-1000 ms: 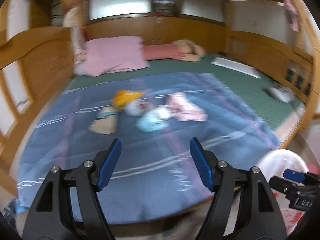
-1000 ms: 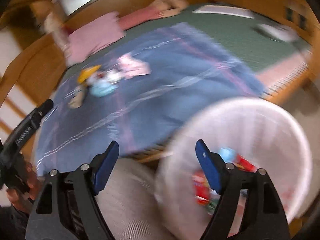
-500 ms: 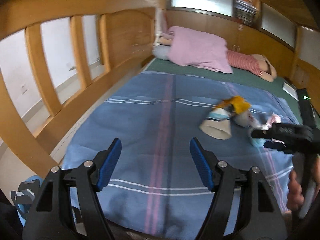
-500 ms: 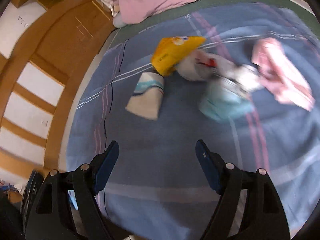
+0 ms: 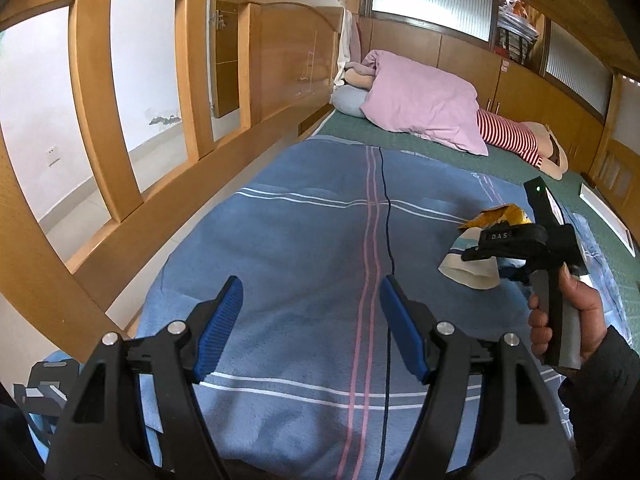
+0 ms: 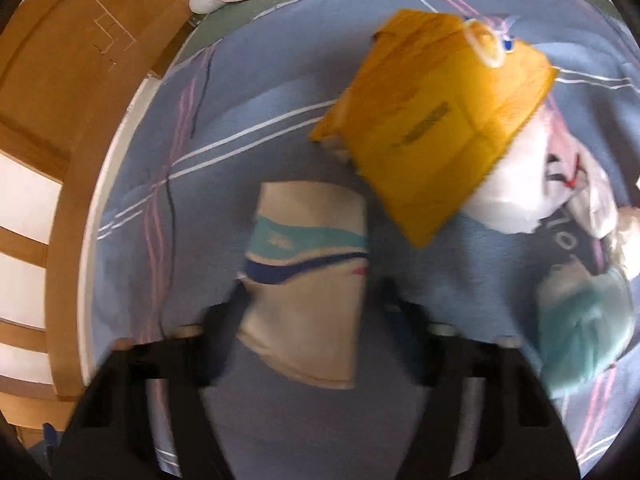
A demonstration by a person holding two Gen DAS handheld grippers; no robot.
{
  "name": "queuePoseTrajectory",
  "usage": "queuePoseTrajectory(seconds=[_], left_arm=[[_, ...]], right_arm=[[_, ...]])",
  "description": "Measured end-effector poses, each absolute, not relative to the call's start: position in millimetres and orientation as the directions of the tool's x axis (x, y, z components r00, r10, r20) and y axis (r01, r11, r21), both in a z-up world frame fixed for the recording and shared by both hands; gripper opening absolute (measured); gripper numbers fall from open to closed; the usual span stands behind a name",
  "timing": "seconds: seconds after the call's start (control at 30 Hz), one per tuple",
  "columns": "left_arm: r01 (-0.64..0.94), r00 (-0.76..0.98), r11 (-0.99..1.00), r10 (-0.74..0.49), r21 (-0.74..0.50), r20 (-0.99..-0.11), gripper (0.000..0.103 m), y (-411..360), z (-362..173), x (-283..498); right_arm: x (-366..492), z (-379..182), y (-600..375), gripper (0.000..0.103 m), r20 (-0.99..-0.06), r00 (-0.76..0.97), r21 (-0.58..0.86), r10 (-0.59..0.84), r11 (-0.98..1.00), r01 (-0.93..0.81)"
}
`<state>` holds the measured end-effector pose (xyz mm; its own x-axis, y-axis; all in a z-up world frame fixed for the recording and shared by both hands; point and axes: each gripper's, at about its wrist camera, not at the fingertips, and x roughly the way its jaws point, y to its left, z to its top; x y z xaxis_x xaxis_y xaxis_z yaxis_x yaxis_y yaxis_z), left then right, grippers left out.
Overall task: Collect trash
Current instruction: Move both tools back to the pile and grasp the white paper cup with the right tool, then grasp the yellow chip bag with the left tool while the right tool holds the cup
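Observation:
A flattened beige paper cup (image 6: 304, 280) with teal and blue stripes lies on the blue blanket (image 6: 240, 96). My right gripper (image 6: 310, 304) is open, its blurred fingers on either side of the cup's lower part. A yellow snack bag (image 6: 436, 120), white crumpled wrapper (image 6: 516, 184) and pale teal wrapper (image 6: 584, 320) lie beside it. In the left wrist view the right gripper (image 5: 474, 256) hovers over the cup (image 5: 468, 272) and yellow bag (image 5: 500, 214). My left gripper (image 5: 310, 326) is open and empty above the blanket (image 5: 312, 224).
A wooden bed rail (image 5: 168, 184) runs along the left. A pink pillow (image 5: 424, 100) and a red-striped stuffed doll (image 5: 516, 140) lie at the bed's head on a green mat (image 5: 400, 136). Wooden cabinets (image 5: 540, 92) line the far wall.
My right gripper has moved down onto the trash pile and now straddles the paper cup. The left gripper has stayed open, with its view shifted slightly closer to the blanket.

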<state>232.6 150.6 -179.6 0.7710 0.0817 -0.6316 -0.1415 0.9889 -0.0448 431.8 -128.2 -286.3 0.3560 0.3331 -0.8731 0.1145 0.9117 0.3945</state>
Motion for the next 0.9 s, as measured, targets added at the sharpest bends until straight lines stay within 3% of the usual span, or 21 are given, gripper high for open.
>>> queuePoseTrajectory(seconds=[0.07, 0.1, 0.33, 0.5, 0.8, 0.9], left_arm=[[-0.14, 0.768, 0.989, 0.079, -0.045, -0.636, 0.071, 149.5, -181.0, 232.8], [-0.141, 0.766, 0.989, 0.081, -0.044, -0.637, 0.071, 147.8, -181.3, 231.9], [-0.088, 0.775, 0.996, 0.068, -0.001, -0.628, 0.071, 122.7, -178.5, 238.2], [0.038, 0.785, 0.998, 0.005, 0.056, -0.62, 0.073, 79.1, -176.4, 261.2], [0.278, 0.74, 0.96, -0.182, 0.047, -0.648, 0.075, -30.2, -188.8, 349.3], [0.284, 0.745, 0.955, -0.167, 0.082, -0.646, 0.077, -67.0, -193.3, 383.1]], right_arm=[[429.5, -279.7, -126.5, 0.036, -0.868, 0.378, 0.389, 0.323, 0.914, 0.112], [427.0, -276.4, -126.9, 0.035, -0.86, 0.381, 0.403, 0.339, 0.909, 0.103], [374.0, -246.8, -150.4, 0.033, -0.807, 0.435, 0.469, 0.4, 0.882, 0.058], [311.2, -232.6, -202.3, 0.033, -0.76, 0.495, 0.528, 0.421, 0.844, 0.092], [228.9, -234.0, -288.6, 0.033, -0.702, 0.589, 0.613, 0.401, 0.761, 0.213], [215.5, -234.9, -304.4, 0.033, -0.686, 0.611, 0.631, 0.395, 0.741, 0.23]])
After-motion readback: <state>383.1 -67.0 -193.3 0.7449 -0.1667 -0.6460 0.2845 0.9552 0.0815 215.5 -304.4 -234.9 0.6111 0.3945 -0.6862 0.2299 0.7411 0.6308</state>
